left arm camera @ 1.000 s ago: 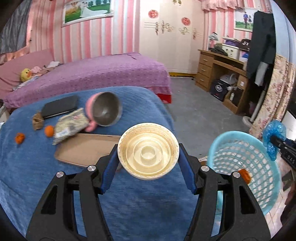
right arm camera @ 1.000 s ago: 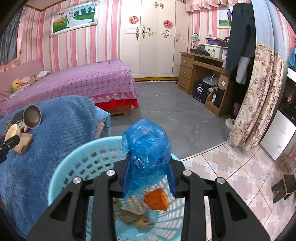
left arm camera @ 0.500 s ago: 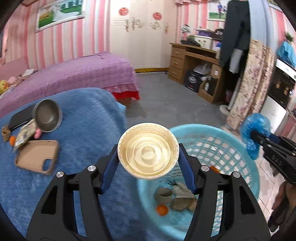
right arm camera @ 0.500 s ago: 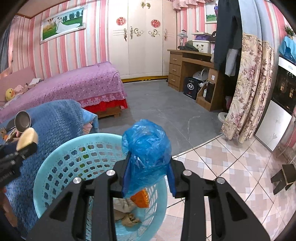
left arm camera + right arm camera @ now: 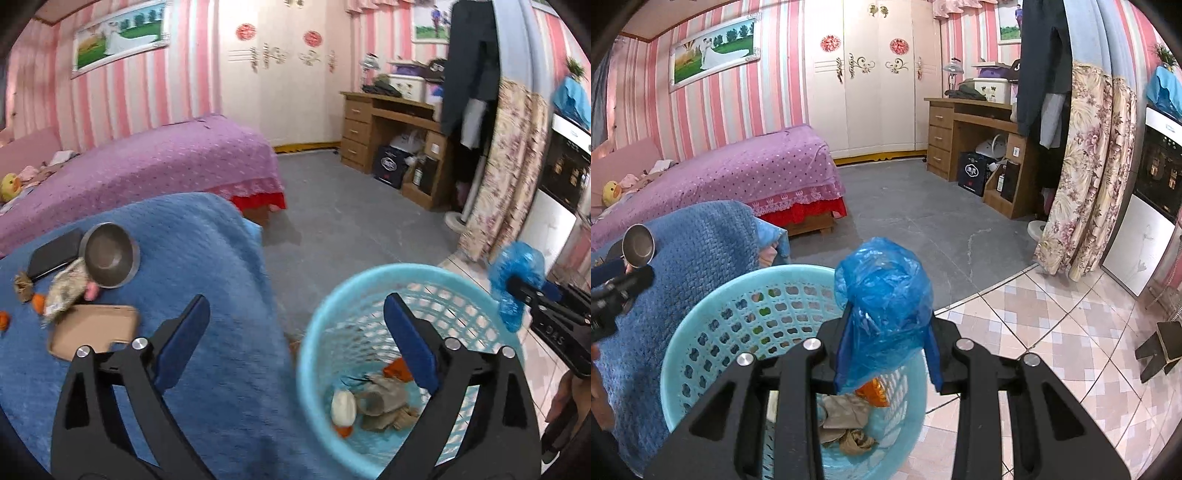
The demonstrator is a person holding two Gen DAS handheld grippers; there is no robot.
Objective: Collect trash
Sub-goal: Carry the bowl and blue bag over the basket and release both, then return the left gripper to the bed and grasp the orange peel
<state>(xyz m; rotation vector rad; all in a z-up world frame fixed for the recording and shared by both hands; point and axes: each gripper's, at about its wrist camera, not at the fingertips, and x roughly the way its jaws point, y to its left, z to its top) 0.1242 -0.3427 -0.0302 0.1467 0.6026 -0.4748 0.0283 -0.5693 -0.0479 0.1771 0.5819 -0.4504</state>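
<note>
My left gripper (image 5: 295, 328) is open and empty, between the blue table and the light blue mesh basket (image 5: 314, 325). A cream lid (image 5: 343, 404) lies in the basket beside crumpled brown paper (image 5: 382, 402) and an orange scrap (image 5: 397, 369). My right gripper (image 5: 888, 328) is shut on a crumpled blue plastic bag (image 5: 886, 295), above the basket's (image 5: 713, 317) right rim. It also shows in the left wrist view (image 5: 517, 280). On the blue-covered table (image 5: 207, 258) lie a wrapper (image 5: 66, 291), orange bits (image 5: 37, 302) and a brown scrap (image 5: 23, 286).
A steel bowl (image 5: 110, 254), a dark phone (image 5: 55, 253) and a tan phone case (image 5: 92, 328) also sit on the table. A purple bed (image 5: 147, 166) stands behind it. A desk (image 5: 975, 133), a floral curtain (image 5: 1089, 177) and a small stool (image 5: 1160, 347) are to the right.
My left gripper swung over the basket, opened and dropped the cream lid into it. My right gripper still holds the blue bag over the basket.
</note>
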